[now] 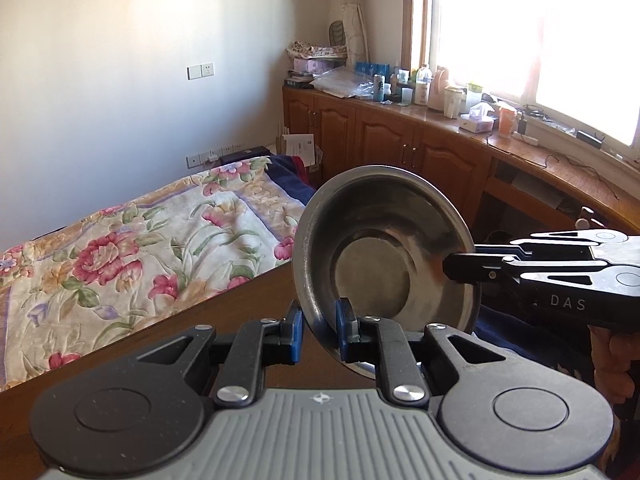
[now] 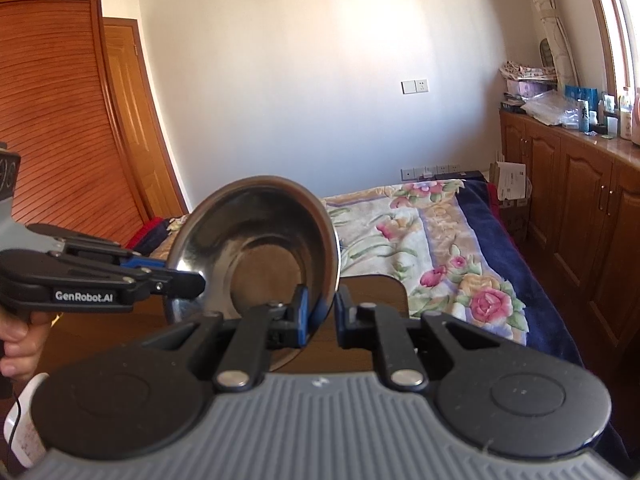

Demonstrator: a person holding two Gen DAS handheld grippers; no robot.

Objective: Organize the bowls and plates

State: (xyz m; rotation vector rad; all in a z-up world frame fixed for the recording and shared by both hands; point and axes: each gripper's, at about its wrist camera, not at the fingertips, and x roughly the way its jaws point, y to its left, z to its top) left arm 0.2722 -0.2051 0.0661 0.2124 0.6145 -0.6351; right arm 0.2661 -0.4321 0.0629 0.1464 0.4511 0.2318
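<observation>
Steel bowl hangs tilted above the table, rim pinched by both left tongs and right tongs.

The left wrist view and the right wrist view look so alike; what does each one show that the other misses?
Only the left wrist view shows the bright window and the long cluttered counter under it.

Only the right wrist view shows the slatted wooden doors and a hand holding the left gripper's handle.

Both show the tilted steel bowl held above the wooden table, the left gripper and right gripper each shut on its rim, and the floral bed.
</observation>
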